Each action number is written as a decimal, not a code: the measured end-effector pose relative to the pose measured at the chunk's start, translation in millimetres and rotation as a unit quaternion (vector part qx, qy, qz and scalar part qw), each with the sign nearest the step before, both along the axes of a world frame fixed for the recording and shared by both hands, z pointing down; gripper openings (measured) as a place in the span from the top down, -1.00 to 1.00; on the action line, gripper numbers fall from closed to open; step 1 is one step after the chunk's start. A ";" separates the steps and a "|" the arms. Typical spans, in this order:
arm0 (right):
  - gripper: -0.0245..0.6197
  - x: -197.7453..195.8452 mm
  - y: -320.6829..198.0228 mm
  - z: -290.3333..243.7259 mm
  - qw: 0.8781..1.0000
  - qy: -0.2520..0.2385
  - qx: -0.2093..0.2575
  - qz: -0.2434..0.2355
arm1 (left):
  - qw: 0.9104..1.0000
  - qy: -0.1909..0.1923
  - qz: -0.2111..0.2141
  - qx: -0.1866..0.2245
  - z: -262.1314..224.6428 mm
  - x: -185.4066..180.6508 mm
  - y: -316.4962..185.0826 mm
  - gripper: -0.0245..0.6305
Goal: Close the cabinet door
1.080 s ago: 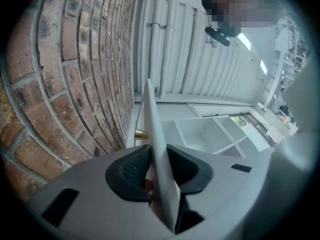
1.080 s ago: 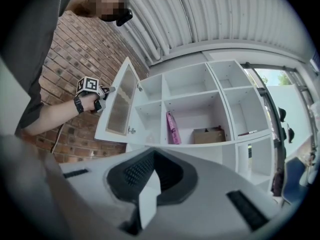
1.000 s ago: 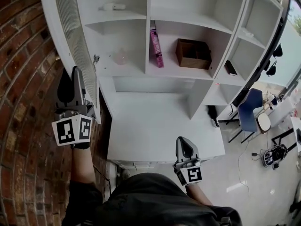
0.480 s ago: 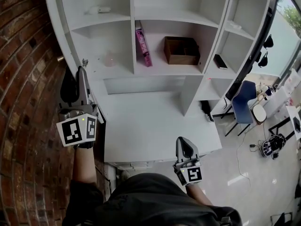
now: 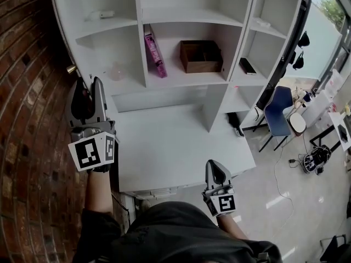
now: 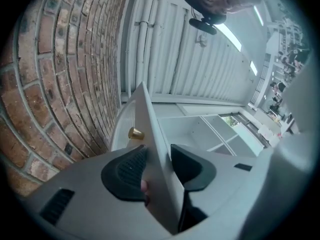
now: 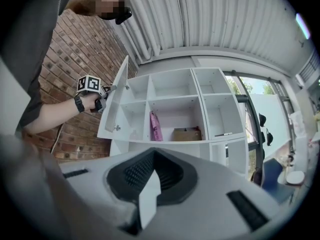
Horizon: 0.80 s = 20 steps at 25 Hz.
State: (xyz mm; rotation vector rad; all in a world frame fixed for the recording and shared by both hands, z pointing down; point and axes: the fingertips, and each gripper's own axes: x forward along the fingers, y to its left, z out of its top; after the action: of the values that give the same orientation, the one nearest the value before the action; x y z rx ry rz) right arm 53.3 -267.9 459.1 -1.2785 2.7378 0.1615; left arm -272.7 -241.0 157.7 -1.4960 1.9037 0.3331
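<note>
Left gripper view: left claw [image 6: 159, 156] opening, ribbed black pads straddling the flat white cabinet door [image 6: 151, 129]'s thin edge beside a small brass knob [image 6: 135, 133]. Right claw [image 7: 153, 158] seemingly pressed together.

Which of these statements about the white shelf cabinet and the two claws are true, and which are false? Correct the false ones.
1. A pink book stands inside the white shelf cabinet. True.
2. The brown wooden box sits in the top-left compartment. False: it shares the pink book's compartment, to the book's right.
3. The edge of the white cabinet door lies between the left claw's jaws. True; those jaws are opening.
4. The right claw grips the small brass knob. False: its jaws are together on nothing, well away from the cabinet.
5. The wall beside the door is white plaster. False: it is a red brick wall.
</note>
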 end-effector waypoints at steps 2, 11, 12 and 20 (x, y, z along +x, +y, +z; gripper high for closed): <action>0.92 3.1 0.2 1.5 1.000 0.001 -0.001 0.007 | 1.000 -0.006 0.007 -0.003 0.5 4.9 -7.0 0.46; 0.92 26.8 1.5 2.2 0.999 0.001 -0.006 0.051 | 0.998 -0.054 -0.008 -0.018 0.6 23.5 -43.9 0.42; 0.92 30.7 1.5 2.8 0.998 0.002 -0.007 0.057 | 0.998 -0.056 -0.009 -0.017 0.6 24.9 -47.6 0.41; 0.92 48.5 1.7 7.4 0.996 0.004 -0.011 0.092 | 0.997 -0.066 0.006 -0.026 2.3 34.3 -83.3 0.41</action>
State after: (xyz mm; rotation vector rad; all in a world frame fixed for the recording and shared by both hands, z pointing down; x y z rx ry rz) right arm 101.8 -266.2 466.5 -1.5392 2.6328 0.1526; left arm -238.4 -324.2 160.0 -1.5256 1.8113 0.1860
